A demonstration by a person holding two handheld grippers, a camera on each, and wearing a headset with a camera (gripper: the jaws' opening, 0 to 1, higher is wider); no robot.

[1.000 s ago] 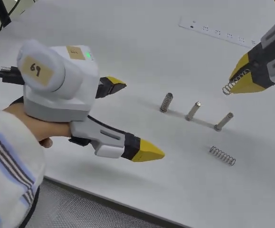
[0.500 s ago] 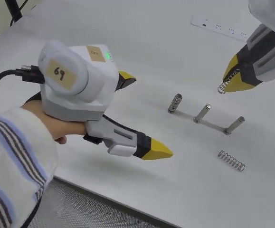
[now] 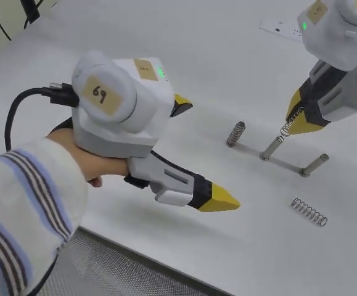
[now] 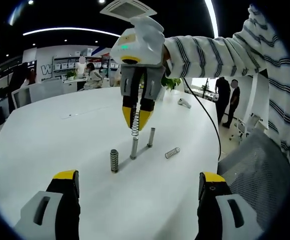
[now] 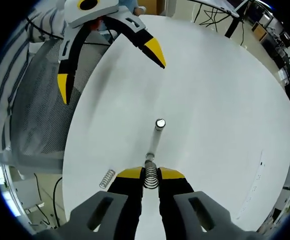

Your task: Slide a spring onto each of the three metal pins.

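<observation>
Step in hand: fitting the second spring. The right gripper (image 3: 296, 123), upper right of the head view, pinches a spring (image 3: 287, 127) whose lower end hangs just above the middle pin (image 3: 270, 148). The leftmost pin (image 3: 235, 134) already carries its coil. The lower-right pin (image 3: 314, 165) is bare, and a loose spring (image 3: 309, 211) lies on the table (image 3: 135, 37) just below it. The left gripper (image 3: 200, 151), centre frame, is spread wide and empty.

Judged next move: centre the coil over the pin top, lower it, then let go.

The left gripper view shows coil and pin side-on, revealing the vertical gap. The right gripper view looks down along the coil, revealing sideways alignment instead.
</observation>
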